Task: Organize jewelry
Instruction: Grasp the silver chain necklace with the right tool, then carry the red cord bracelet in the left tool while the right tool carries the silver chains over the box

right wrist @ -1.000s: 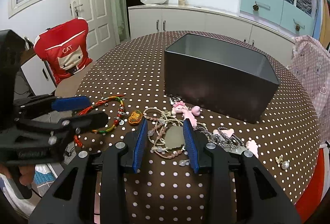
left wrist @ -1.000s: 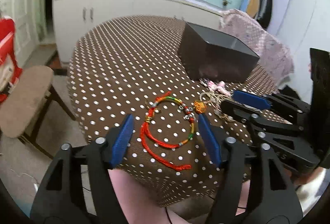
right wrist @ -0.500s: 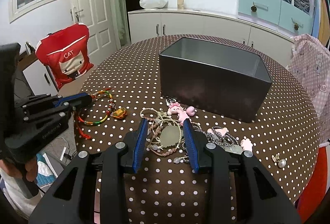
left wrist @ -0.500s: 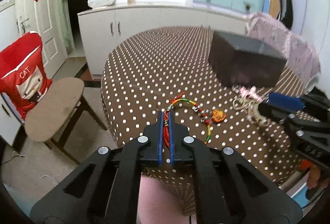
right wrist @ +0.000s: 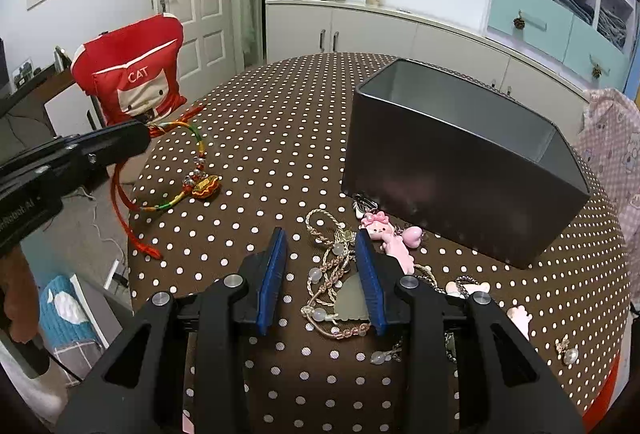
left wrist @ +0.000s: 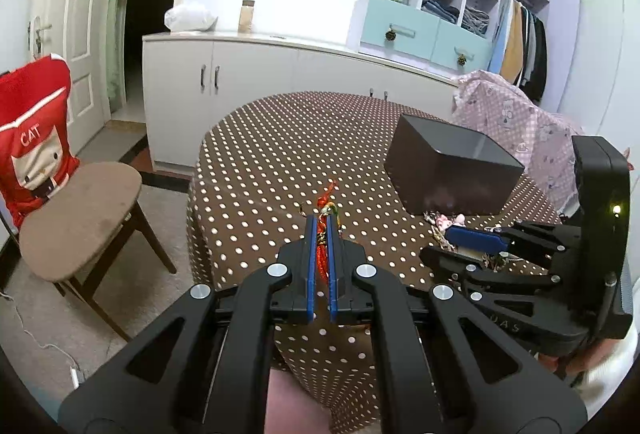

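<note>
My left gripper point(left wrist: 323, 224) is shut on the red cord of a colourful beaded bracelet point(left wrist: 322, 254). In the right wrist view the bracelet point(right wrist: 192, 170) hangs from that gripper point(right wrist: 146, 134), its gold charm point(right wrist: 206, 187) and red tails still touching the table. My right gripper point(right wrist: 322, 246) is open above a beige beaded cord necklace point(right wrist: 332, 274) with a pale pendant. A dark grey open box point(right wrist: 464, 154) stands beyond; it also shows in the left wrist view point(left wrist: 452, 170).
The round table has a brown polka-dot cloth point(right wrist: 260, 114). Pink charms point(right wrist: 390, 234), a chain and small earrings point(right wrist: 566, 350) lie by the box. A chair with a red CAT cover point(right wrist: 132, 74) stands at the left table edge.
My left gripper closed on the bracelet's red cord and lifted it up and to the left, off the table. My right gripper stayed open over the necklace.
</note>
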Motion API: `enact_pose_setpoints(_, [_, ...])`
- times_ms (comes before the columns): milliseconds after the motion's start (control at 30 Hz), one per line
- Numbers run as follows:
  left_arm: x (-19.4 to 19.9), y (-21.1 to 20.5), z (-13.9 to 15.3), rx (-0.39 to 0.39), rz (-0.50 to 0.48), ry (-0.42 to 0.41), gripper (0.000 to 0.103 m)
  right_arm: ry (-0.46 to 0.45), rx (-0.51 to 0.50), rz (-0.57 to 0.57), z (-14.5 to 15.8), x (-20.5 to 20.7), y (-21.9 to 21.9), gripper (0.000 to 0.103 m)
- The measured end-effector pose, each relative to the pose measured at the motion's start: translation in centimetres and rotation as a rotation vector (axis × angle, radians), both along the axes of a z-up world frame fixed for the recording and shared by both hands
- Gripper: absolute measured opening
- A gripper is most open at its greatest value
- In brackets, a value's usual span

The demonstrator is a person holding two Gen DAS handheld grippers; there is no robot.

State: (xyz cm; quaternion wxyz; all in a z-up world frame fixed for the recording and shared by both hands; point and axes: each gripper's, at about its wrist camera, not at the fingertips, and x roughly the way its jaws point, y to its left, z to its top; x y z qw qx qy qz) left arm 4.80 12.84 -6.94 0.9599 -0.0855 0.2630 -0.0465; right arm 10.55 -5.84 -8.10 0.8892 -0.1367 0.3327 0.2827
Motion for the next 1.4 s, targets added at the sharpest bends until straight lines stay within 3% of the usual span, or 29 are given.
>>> enact_pose_setpoints(33, [0.1, -0.1, -0.1, -0.011, -0.008, 0.0, 0.005, -0.004, -0.003, 0.008, 0.0, -0.2, 0.0, 0.015])
enact_pose_setpoints(133, [0.0, -0.6, -0.2, -0.02, -0.03, -0.012, 0.005, -0.007, -0.004, -0.009, 0.1, -0.2, -0.1, 0.005])
enact_pose_setpoints(333, [-0.1, -1.8, 0.5, -0.028, -0.065, -0.035, 0.005, -0.013, 0.05, -0.021, 1.3, -0.5, -1.2, 0.005])
enact_pose_setpoints(700, [0.2, -3.6, 4.1, -0.019, -0.139, -0.121, 0.005, -0.134, 0.173, -0.054, 6.7, -0.9, -5.1, 0.005])
enact_pose_setpoints(1400, [2.0, -6.6, 9.5, -0.017, -0.216, -0.195, 0.005, -0.305, 0.226, -0.092, 13.1, 0.1, -9.1, 0.005])
